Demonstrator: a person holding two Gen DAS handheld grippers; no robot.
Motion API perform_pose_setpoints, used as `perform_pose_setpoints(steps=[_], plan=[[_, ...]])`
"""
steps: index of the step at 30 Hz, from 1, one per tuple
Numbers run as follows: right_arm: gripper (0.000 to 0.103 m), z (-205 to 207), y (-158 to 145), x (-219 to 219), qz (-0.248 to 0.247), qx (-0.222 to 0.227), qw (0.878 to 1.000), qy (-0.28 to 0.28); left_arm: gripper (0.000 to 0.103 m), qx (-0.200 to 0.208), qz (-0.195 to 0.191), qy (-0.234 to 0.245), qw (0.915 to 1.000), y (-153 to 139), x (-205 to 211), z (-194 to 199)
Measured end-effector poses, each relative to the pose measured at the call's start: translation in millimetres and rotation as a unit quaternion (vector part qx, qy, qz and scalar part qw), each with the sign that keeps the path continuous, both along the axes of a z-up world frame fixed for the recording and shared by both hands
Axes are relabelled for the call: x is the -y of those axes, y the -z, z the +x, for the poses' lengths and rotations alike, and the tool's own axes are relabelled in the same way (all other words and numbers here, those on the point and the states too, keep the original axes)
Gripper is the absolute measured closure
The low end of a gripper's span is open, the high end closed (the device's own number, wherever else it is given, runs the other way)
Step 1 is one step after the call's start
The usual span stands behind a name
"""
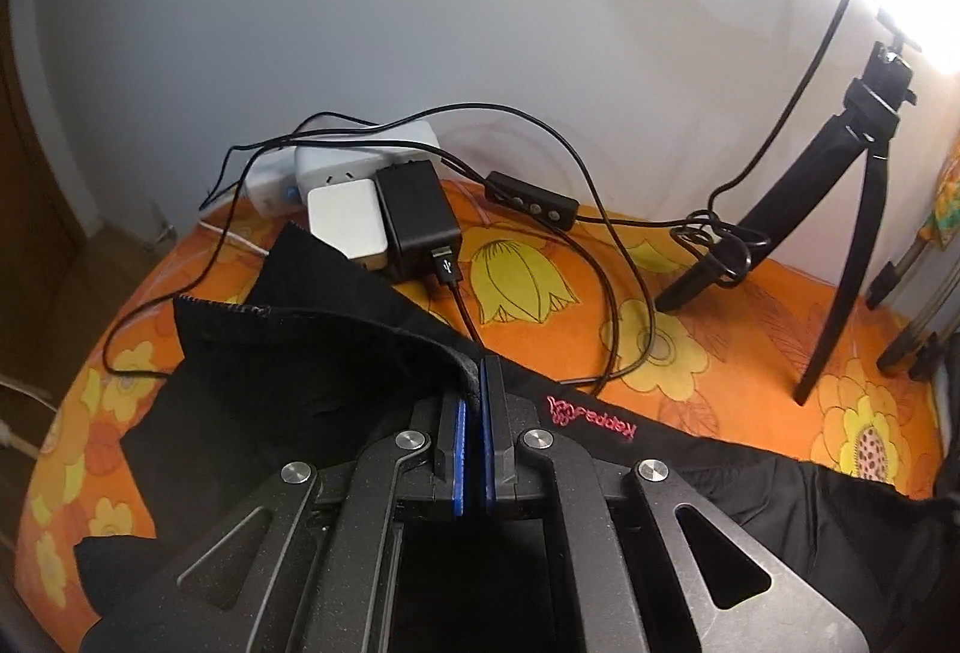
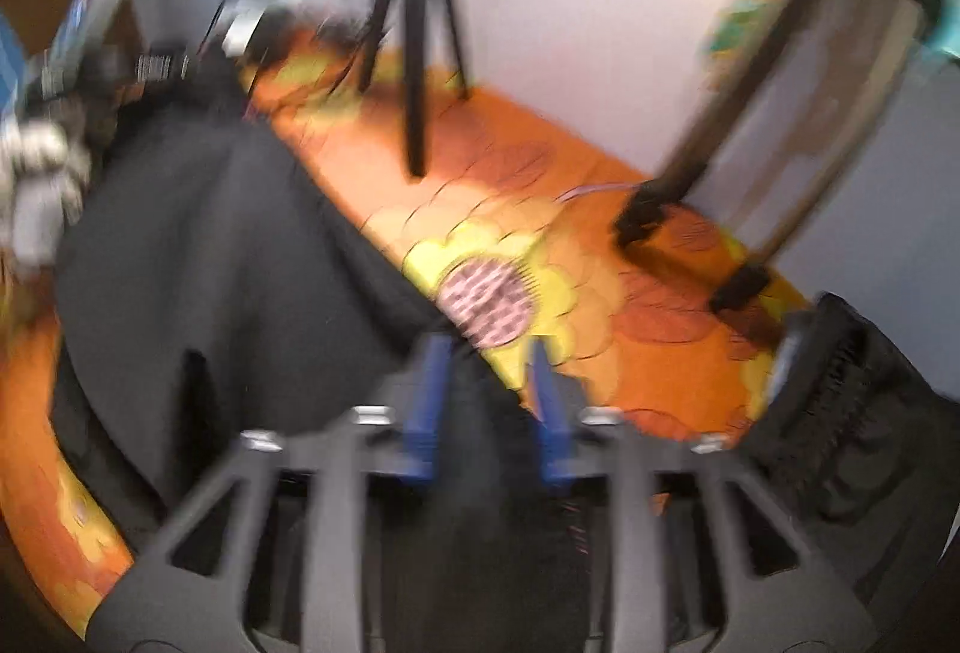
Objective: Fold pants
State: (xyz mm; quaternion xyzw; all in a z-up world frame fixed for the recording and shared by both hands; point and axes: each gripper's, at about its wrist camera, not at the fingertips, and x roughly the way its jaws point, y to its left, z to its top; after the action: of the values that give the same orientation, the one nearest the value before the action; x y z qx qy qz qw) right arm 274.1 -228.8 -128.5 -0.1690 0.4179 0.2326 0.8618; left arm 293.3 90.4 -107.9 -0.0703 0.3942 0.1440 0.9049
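Both tools on pants (image 1: 288, 353), left tool (image 1: 474, 383) pinching

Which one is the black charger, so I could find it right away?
Look at the orange flowered cloth by the wall, back where the cables pile up. The black charger stands on the white power strip, right beside a white charger. It is the black block with a USB cable plugged into its front.

Right wrist view is motion-blurred throughout: right gripper (image 2: 489, 371) finger spacing and contact with the pants (image 2: 228, 245) indeterminate; tripod (image 2: 417, 53) top cut off
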Motion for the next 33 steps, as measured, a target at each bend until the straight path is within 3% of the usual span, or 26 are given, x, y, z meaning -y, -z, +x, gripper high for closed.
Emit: perform_pose_setpoints(steps=[5, 8, 12, 17, 21, 24, 28, 29, 31, 33], plan=[[0.050, -28.0, -47.3, 53.5, 0.058, 0.020, 0.997, 0.052, 0.100, 0.004, -0.001, -0.009, 1.0000, 0.0, -4.0, 0.3], [0.037, -70.1, -63.2, 99.7, 0.091, 0.014, 0.990, 0.109, 0.100, 0.005, 0.002, -0.007, 1.0000, 1.3, -3.5, -1.2], [0.032, -115.5, -43.7, 135.4, 0.106, -0.013, 0.978, 0.182, 0.098, 0.005, -0.014, -0.010, 0.9998, 0.4, -8.4, -4.6], [0.032, -126.5, 1.4, 156.6, 0.158, -0.088, 0.956, 0.232, 0.093, 0.008, -0.014, 0.009, 0.9998, -8.8, -8.3, -10.9], [0.032, -123.6, 18.7, 173.1, 0.259, -0.151, 0.925, 0.235, 0.077, 0.007, -0.019, 0.021, 0.9996, -19.6, -9.5, -22.9], [0.032, -118.9, 15.3, 170.5, 0.289, -0.154, 0.919, 0.220, 0.073, 0.009, -0.014, 0.035, 0.9993, -29.8, -8.2, -34.5], [0.033, -105.9, 20.5, 166.9, 0.313, -0.170, 0.907, 0.223, 0.066, 0.017, 0.023, 0.059, 0.9978, -43.4, 3.8, -57.5], [0.035, -103.1, 23.4, 166.9, 0.317, -0.175, 0.905, 0.224, 0.066, 0.017, 0.021, 0.064, 0.9976, -45.5, 5.7, -63.2], [0.066, -94.1, 31.2, 162.5, 0.327, -0.191, 0.897, 0.227, 0.066, 0.015, 0.000, 0.076, 0.9970, -47.9, 11.6, -75.6], [0.078, -91.2, 33.6, 157.6, 0.337, -0.194, 0.895, 0.219, 0.066, 0.012, -0.013, 0.092, 0.9956, -49.2, 21.2, -88.1]])
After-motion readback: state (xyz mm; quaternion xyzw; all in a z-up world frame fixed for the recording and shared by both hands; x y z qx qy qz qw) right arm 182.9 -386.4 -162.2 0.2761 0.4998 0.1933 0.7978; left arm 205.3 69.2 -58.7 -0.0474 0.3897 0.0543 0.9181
